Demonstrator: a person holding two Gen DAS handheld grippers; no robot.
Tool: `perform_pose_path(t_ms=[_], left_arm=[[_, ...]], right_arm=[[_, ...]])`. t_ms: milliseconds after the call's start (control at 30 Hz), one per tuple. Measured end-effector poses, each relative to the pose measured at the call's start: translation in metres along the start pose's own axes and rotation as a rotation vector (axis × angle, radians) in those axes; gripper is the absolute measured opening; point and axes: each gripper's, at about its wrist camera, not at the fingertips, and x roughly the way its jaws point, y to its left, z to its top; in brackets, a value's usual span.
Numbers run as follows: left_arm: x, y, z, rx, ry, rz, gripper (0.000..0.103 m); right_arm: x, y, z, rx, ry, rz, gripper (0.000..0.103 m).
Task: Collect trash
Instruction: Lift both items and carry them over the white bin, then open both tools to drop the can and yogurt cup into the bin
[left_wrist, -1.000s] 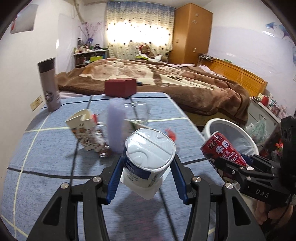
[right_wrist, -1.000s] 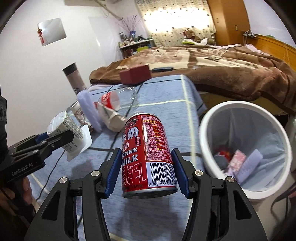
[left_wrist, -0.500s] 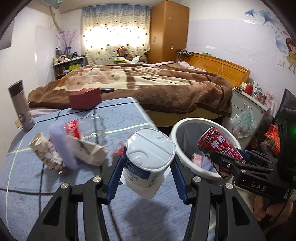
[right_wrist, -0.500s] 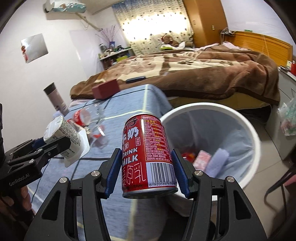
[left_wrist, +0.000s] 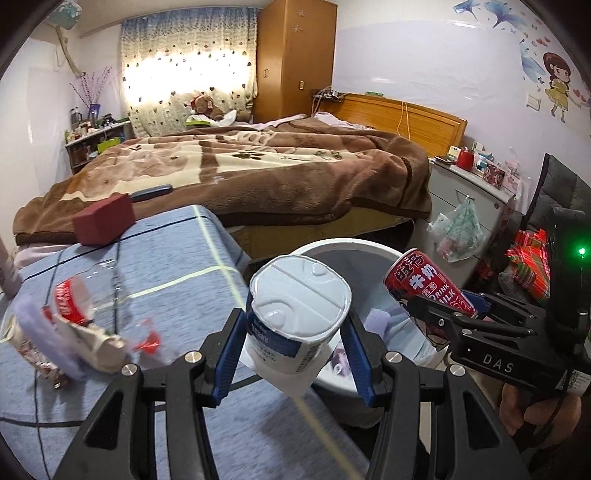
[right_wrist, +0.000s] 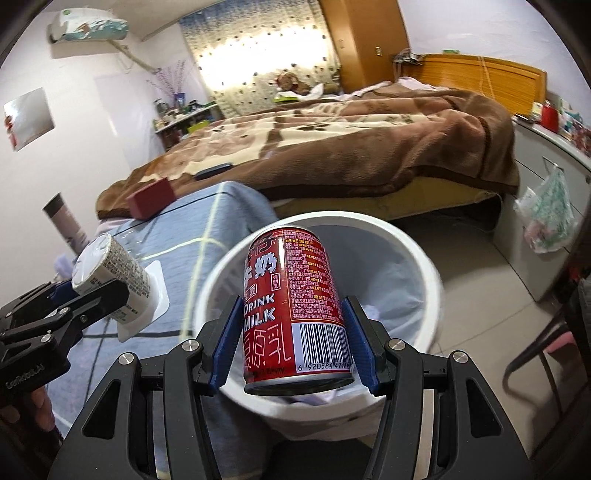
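My left gripper (left_wrist: 293, 341) is shut on a white and blue yogurt cup (left_wrist: 295, 314), held upside down at the table's right edge beside the white trash bin (left_wrist: 340, 245). My right gripper (right_wrist: 295, 338) is shut on a red milk can (right_wrist: 295, 306), held over the bin (right_wrist: 406, 243). The can also shows in the left wrist view (left_wrist: 424, 284), and the cup in the right wrist view (right_wrist: 110, 273). Some trash lies inside the bin.
Crumpled wrappers and a clear plastic bottle (left_wrist: 74, 314) lie on the blue-clothed table (left_wrist: 166, 258). A red box (left_wrist: 103, 219) stands at its far end, a grey flask (right_wrist: 62, 221) at the far left. A bed (left_wrist: 258, 166) lies behind and a cabinet (left_wrist: 472, 199) to the right.
Both grippers have swung right from over the table toward the bin, still holding the cup and the can. The can now hangs over the bin's opening.
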Motion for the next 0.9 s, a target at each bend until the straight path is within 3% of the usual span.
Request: perform_pose_path(t_ms=[400,667,800,900], left_arm=[[0.039,-0.026,0.012,0.007,0.06,-0.045,0.055],[0.052,-0.027,0.01,-0.004,0.085,-0.037,0.055],[0.053,-0.028,0.01,0.004,0.081,-0.042,0.066],[0.053,-0.029,0.01,0.003,0.08,-0.043,0.066]], right_arm=[[0.017,-0.024,0.003,0.017,0.057,-0.083,0.056],[0.025,-0.032,0.005,0.027,0.081,-0.065,0.056],[0.023,-0.031,0.005,0.015,0.074,-0.072,0.059],[0.021,-0.031,0.005,0.013,0.066,-0.084,0.06]])
